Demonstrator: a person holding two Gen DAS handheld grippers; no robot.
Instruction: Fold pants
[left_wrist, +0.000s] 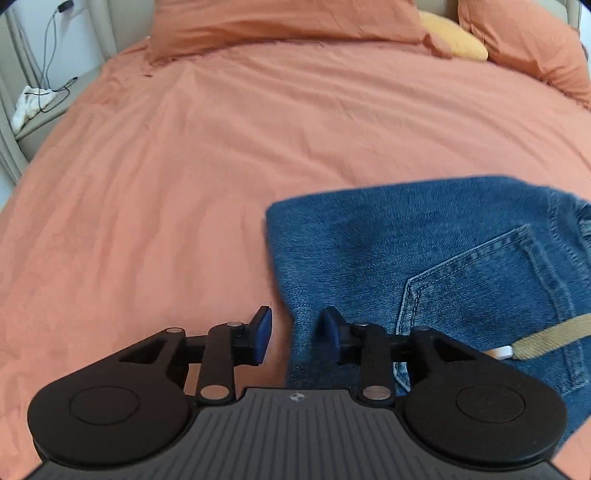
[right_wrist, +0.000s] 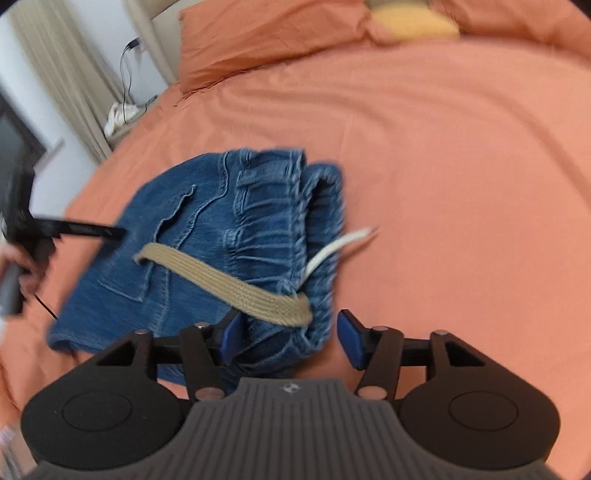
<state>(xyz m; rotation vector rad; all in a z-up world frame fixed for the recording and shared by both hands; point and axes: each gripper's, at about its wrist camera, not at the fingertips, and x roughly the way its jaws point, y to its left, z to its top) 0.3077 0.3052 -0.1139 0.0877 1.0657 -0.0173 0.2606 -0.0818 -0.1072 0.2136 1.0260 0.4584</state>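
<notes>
Both grippers are spread right now, nothing pinched: the left gripper (left_wrist: 295, 334) has its blue pads apart straddling the left edge of the folded jeans, and the right gripper (right_wrist: 291, 338) stands wider, with the waistband bundle sitting between its pads but not squeezed. Going big to small: the bed (left_wrist: 184, 166) in its orange cover fills everything, pillows (left_wrist: 280, 22) up at 12 o'clock, and a nightstand with a cable off at 10 o'clock in the left view. The jeans (left_wrist: 424, 258) lie as a compact folded stack on the cover, at about 3 to 4 o'clock in the left view and dead centre to 9 o'clock in the right view, back pocket facing up. A tan drawstring (right_wrist: 229, 277) trails across the denim toward 5 o'clock in the right view, and its white-tipped end (right_wrist: 343, 243) pokes out past the waistband at 3 o'clock. Seems like the fold is basically done and this is the let-go bit. To do it well, they'd want to back both tools straight off without dragging the top layer, since the elastic waistband looks bunchy and likely to spring open. Tucking that loose drawstring in would be nice too. Right view is blurry, so fine detail there is hard to call.
</notes>
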